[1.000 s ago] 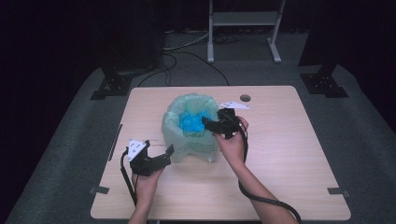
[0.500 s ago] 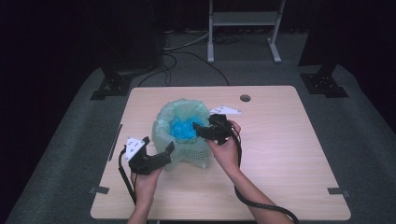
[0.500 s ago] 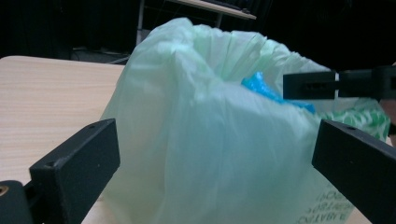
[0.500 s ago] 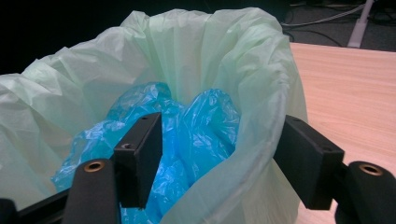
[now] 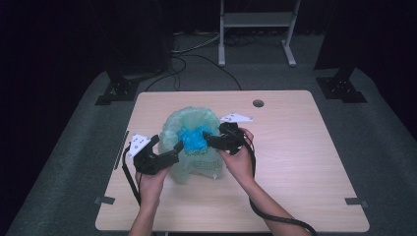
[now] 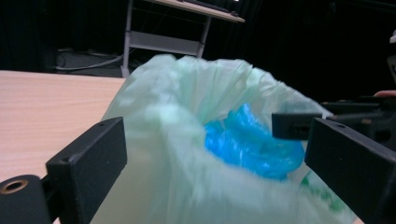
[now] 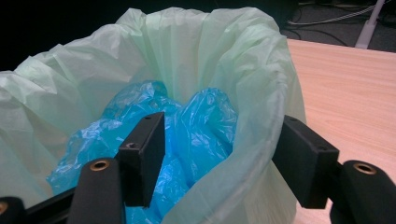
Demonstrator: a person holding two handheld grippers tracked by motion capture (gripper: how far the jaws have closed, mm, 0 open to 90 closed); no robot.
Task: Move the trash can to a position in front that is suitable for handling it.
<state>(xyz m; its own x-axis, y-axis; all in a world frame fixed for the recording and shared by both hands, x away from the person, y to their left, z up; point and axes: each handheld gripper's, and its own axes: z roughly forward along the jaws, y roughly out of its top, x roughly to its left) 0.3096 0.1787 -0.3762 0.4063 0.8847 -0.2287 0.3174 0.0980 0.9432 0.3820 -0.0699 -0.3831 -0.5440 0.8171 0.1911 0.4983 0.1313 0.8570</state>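
Pale green plastic bag [image 5: 189, 142] stands open-mouthed at the centre of the light wooden table [image 5: 295, 162] in the high view, its thin walls crumpled and rising to a loose rim. Blue plastic bag [image 5: 193, 139], crinkled and translucent, sits inside it, below the rim.

Left tongs [image 5: 172, 155], held in the person's left hand [image 5: 150, 179], lie at the lower left of the green bag. In the left gripper view the two black jaws are spread wide, one at the lower left of the frame and one at the lower right, with the bag's outer wall [image 6: 187, 140] bulging between them; contact with the film cannot be confirmed.

Right tongs [image 5: 209, 140], held in the right hand [image 5: 241, 160], meet the bag's rim at centre frame in the high view. In the right gripper view the jaws are spread and straddle the green bag's wall [image 7: 261, 116]: one jaw is inside the mouth against the blue bag [image 7: 196, 126], the other outside at the lower right. No pinch on the film is evident.

Black cables trail from both tongs toward the bottom of the frame. A round hole [image 5: 258, 103] is in the table near its far edge.
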